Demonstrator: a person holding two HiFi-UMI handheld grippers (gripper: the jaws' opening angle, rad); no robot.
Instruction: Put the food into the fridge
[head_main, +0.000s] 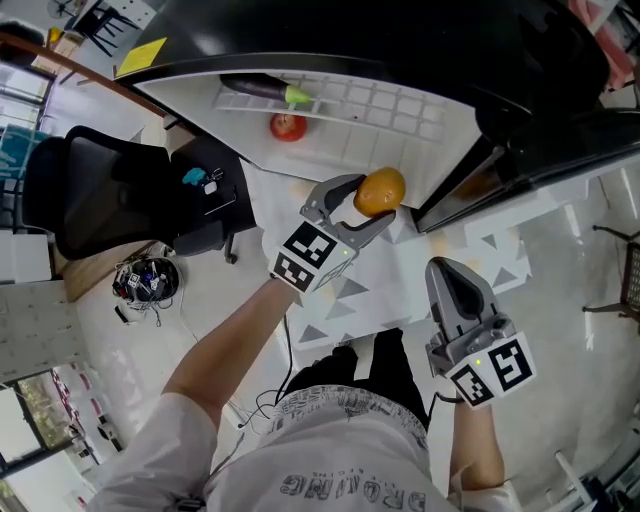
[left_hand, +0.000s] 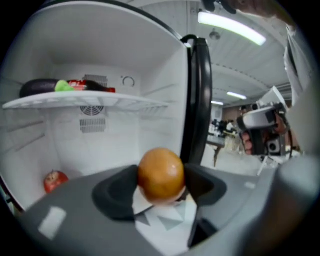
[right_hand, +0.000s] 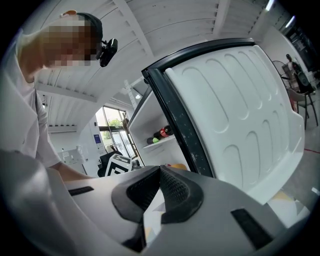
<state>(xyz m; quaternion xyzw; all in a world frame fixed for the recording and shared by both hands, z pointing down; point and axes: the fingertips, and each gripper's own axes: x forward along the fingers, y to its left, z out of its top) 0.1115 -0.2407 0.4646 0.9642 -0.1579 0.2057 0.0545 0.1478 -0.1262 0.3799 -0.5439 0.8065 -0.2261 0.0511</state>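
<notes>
An orange (head_main: 380, 192) sits between the fingers of my left gripper (head_main: 372, 207), which is shut on it in front of the open fridge (head_main: 400, 110). In the left gripper view the orange (left_hand: 161, 175) fills the gap between the pads. Beyond it, a dark eggplant (left_hand: 37, 87) and a cola bottle (left_hand: 92, 86) lie on the white shelf (left_hand: 110, 103). A red apple (left_hand: 55, 181) rests on the fridge floor at the lower left. My right gripper (head_main: 447, 272) hangs lower right, jaws shut with nothing in them, and points up past the fridge door (right_hand: 240, 115).
The fridge door (head_main: 520, 170) stands open to the right of the orange. A black office chair (head_main: 90, 190) is at the left, with a bundle of cables (head_main: 147, 280) on the floor beside it. The person's legs (head_main: 350, 370) stand below the grippers.
</notes>
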